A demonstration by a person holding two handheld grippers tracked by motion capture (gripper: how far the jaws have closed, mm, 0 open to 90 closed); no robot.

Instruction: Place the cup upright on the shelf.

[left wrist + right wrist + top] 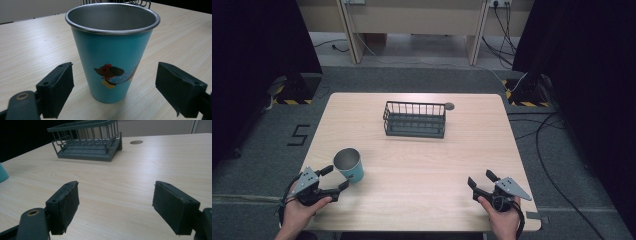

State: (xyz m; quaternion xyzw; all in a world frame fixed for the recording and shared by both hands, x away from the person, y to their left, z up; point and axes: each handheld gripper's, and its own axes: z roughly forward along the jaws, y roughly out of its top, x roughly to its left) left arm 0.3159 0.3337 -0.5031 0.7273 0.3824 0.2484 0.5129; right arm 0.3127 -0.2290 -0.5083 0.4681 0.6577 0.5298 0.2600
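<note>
table (422,170): light wood top, seen from above with grey carpet all round it.
cup (349,164): teal outside, bare metal inside, upright on the near left part of the table; a small printed figure with a red bow faces the left gripper view (111,52).
left gripper (335,178): held in the person's left hand (302,210) at the near left corner, jaws spread wide and holding nothing; the cup stands just ahead between the two pads, touching neither.
right gripper (481,179): held in the right hand (502,217) near the front right edge, jaws wide apart and empty, only bare tabletop between them.
wire basket (415,119): dark rack with upright bars, at the far middle of the table, well apart from both grippers; in the right gripper view (87,141) it lies ahead and left with open wood before it.
round plug (449,106): small grey disc set in the tabletop, just beside the basket's far right corner.
cables (542,145): black leads across the carpet to the right of the table.
</note>
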